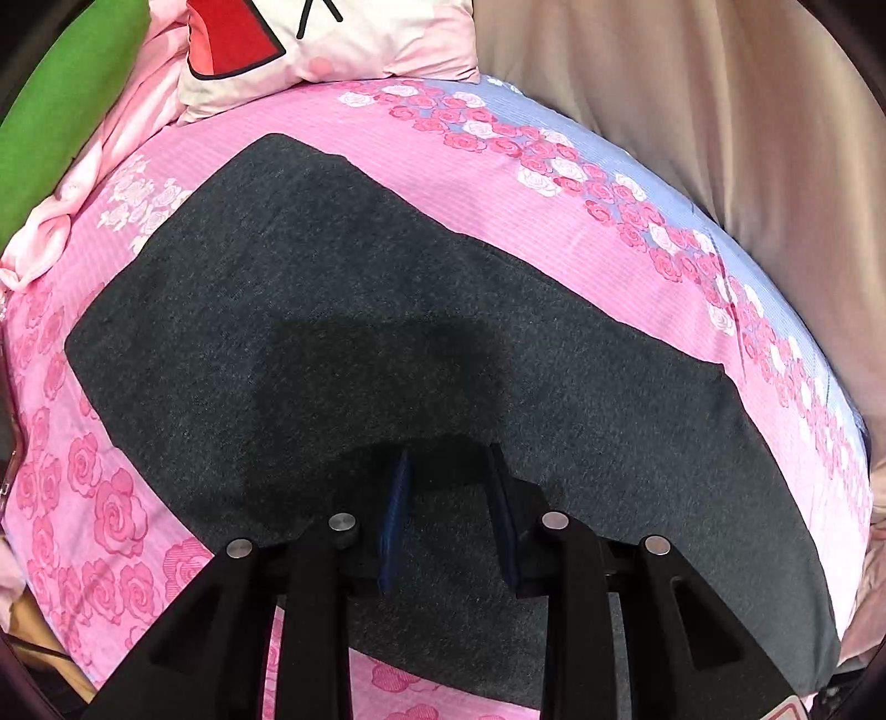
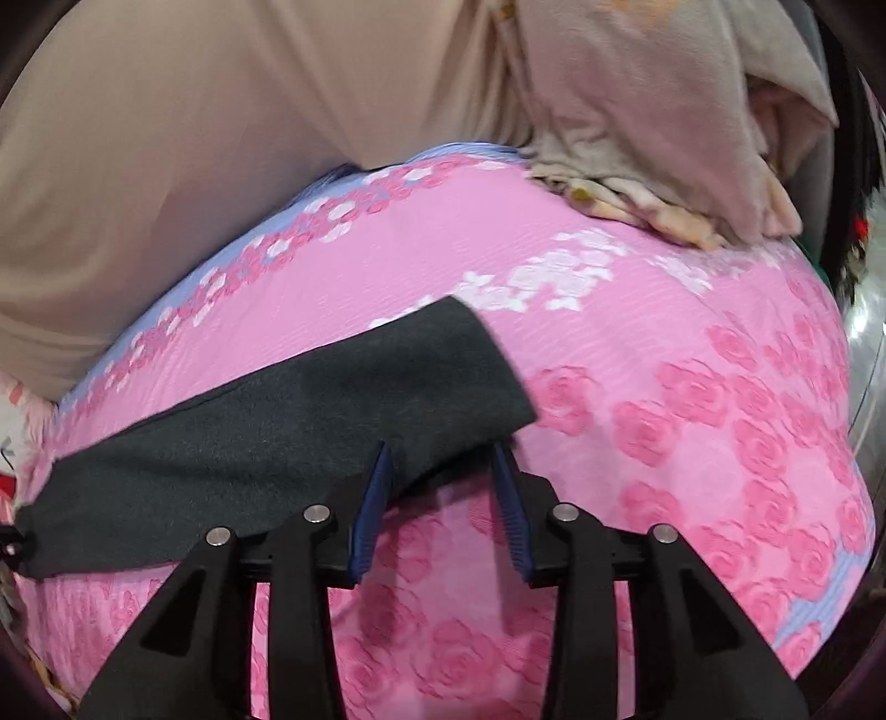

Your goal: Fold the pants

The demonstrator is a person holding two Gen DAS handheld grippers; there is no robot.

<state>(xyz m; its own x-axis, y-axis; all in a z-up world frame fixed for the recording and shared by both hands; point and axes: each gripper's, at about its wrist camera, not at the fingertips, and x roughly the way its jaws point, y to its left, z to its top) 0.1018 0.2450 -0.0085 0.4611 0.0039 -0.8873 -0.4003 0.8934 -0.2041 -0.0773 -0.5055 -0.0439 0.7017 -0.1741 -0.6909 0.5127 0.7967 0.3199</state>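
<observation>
Dark grey pants [image 1: 387, 310] lie flat on the pink rose-print bed sheet [image 1: 476, 183], running as a long band from upper left to lower right in the left wrist view. My left gripper [image 1: 449, 453] hovers over the middle of the fabric, jaws apart, nothing between the blue pads [image 1: 394, 509]. In the right wrist view one squared end of the pants [image 2: 354, 404] lies just ahead of my right gripper [image 2: 442, 451]. Its jaws stand open at the fabric's near edge, and the pads [image 2: 512, 509] do not press on it.
A pink pillow with a red and black print [image 1: 310, 44] and a green bolster [image 1: 61, 116] sit at the head of the bed. A beige curtain [image 2: 194, 138] hangs along the far side. A crumpled beige blanket [image 2: 664, 138] lies at the other end.
</observation>
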